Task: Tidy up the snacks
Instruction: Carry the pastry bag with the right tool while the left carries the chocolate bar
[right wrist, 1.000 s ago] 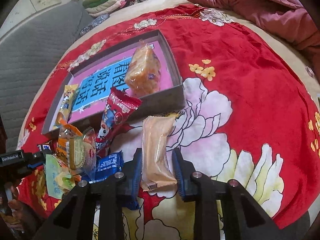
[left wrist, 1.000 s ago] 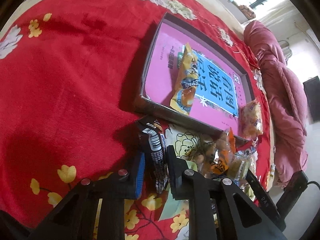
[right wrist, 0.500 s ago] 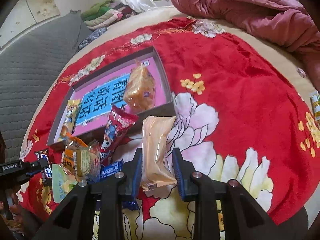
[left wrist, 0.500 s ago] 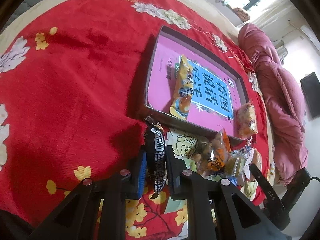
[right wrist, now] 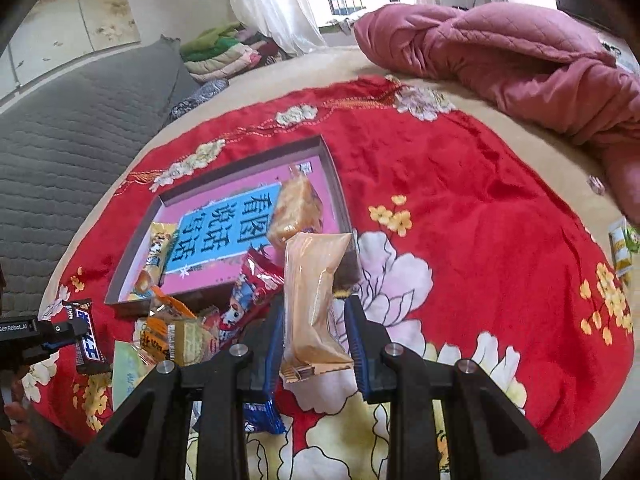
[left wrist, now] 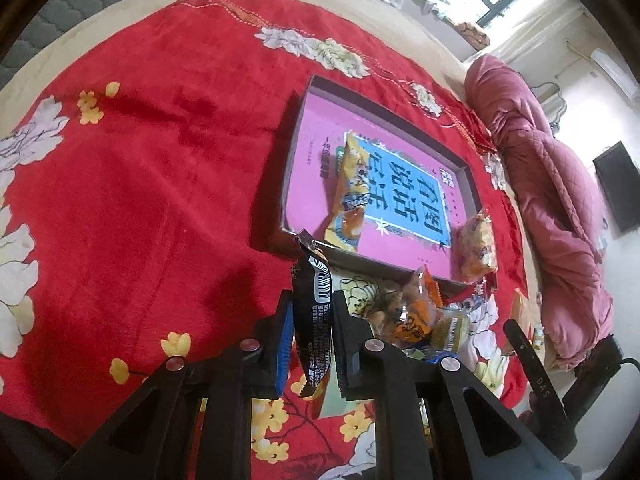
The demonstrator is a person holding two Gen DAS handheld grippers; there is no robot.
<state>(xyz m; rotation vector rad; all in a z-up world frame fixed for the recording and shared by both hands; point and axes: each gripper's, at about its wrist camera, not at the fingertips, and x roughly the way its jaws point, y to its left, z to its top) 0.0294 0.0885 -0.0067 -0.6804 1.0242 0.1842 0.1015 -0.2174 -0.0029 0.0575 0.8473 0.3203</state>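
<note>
Now both tongs are busy: the left gripper [left wrist: 312,332] pinches a dark chocolate bar [left wrist: 313,312] upright just short of the near wall of the shallow box [left wrist: 298,136], while the right gripper [right wrist: 314,334] pinches a pale orange cake packet [right wrist: 314,300] above the red flowered blanket [right wrist: 460,220]. Inside the box lie a yellow snack bag [left wrist: 350,196] and a clear bread packet [right wrist: 296,210], and a loose heap of snacks [right wrist: 180,330] sits on the blanket just in front of it.

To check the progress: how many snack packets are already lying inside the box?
2. A yellow packet lies at the left end of the box, and a clear-wrapped cake at its right end. None seems hidden.
</note>
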